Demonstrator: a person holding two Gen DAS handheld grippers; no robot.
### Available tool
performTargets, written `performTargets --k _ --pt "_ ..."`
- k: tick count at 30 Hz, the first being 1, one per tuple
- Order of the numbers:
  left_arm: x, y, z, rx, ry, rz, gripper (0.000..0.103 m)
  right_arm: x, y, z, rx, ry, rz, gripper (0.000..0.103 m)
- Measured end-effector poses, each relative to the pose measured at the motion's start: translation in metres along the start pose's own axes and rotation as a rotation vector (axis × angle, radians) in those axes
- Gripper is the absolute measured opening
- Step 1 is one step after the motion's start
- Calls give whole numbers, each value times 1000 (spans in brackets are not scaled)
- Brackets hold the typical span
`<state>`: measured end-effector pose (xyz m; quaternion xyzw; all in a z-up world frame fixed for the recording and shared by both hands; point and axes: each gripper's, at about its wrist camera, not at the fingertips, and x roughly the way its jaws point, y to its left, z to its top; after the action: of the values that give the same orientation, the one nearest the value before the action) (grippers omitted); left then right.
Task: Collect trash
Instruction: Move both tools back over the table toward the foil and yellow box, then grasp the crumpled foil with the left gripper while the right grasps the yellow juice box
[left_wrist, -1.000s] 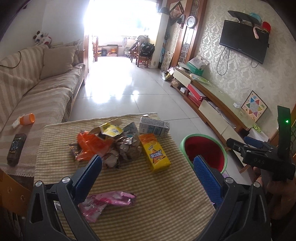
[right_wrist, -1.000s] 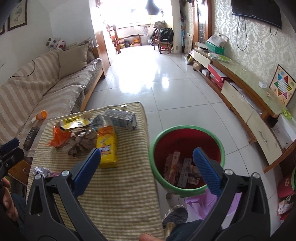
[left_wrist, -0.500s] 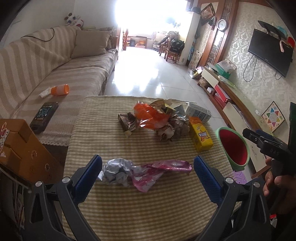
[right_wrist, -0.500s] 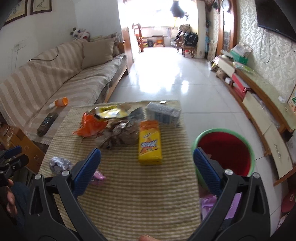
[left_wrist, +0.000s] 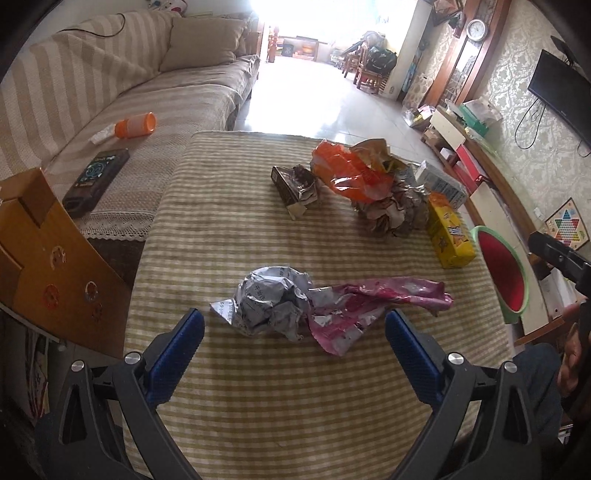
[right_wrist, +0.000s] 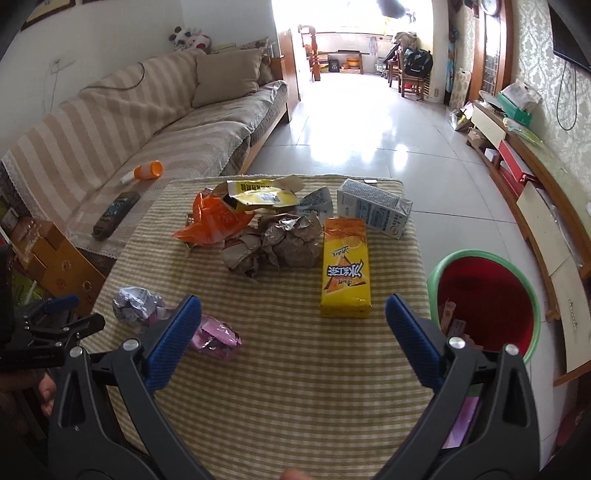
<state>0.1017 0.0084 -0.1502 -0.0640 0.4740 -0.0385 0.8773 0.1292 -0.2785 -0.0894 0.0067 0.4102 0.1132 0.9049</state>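
Note:
Trash lies on a striped table (left_wrist: 229, 229). A silver and pink crumpled wrapper (left_wrist: 295, 306) lies just ahead of my open, empty left gripper (left_wrist: 294, 328); it also shows in the right wrist view (right_wrist: 147, 306). Farther back are an orange bag (left_wrist: 347, 170), crumpled brown paper (right_wrist: 280, 240), a yellow drink carton (right_wrist: 345, 267) and a white milk carton (right_wrist: 373, 206). My right gripper (right_wrist: 293, 314) is open and empty, above the table before the yellow carton. A red bin with green rim (right_wrist: 484, 295) stands right of the table and holds some trash.
A striped sofa (right_wrist: 147, 122) on the left holds an orange bottle (left_wrist: 135, 125) and a remote (left_wrist: 96, 177). A cardboard box (left_wrist: 44, 251) stands left of the table. A low TV cabinet (right_wrist: 535, 192) runs along the right wall. Tiled floor lies beyond.
Both grippers have swung left, away from the bin and toward the table. The left one has come closer to the silver and pink wrapper. Both stay open.

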Motion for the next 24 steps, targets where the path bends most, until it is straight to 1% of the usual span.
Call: performTargets --k 3,6,8,11,13,15,17,20,24 --pt "10 1 4 -11 13 25 92 14 -4 3 6 28 -33 98" --pt "24 6 9 -28 34 32 92 27 -13 6 38 49 -34 98" --pt "33 9 12 -37 50 36 88 40 -18 10 39 73 -61 98" --pt "46 14 15 -49 76 41 86 59 -23 13 47 113 -58 98" --pt "53 16 15 -51 90 35 85 69 -25 15 39 122 -67 98" --pt "61 20 13 -65 112 4 84 82 -26 15 30 143 -80 98" --pt "68 24 11 -74 127 11 78 95 -29 14 30 170 -81 98" --pt "77 29 10 -104 137 5 78 110 -34 12 35 196 -75 98" --pt "86 32 14 -111 145 0 75 125 -37 14 31 219 -84 98"
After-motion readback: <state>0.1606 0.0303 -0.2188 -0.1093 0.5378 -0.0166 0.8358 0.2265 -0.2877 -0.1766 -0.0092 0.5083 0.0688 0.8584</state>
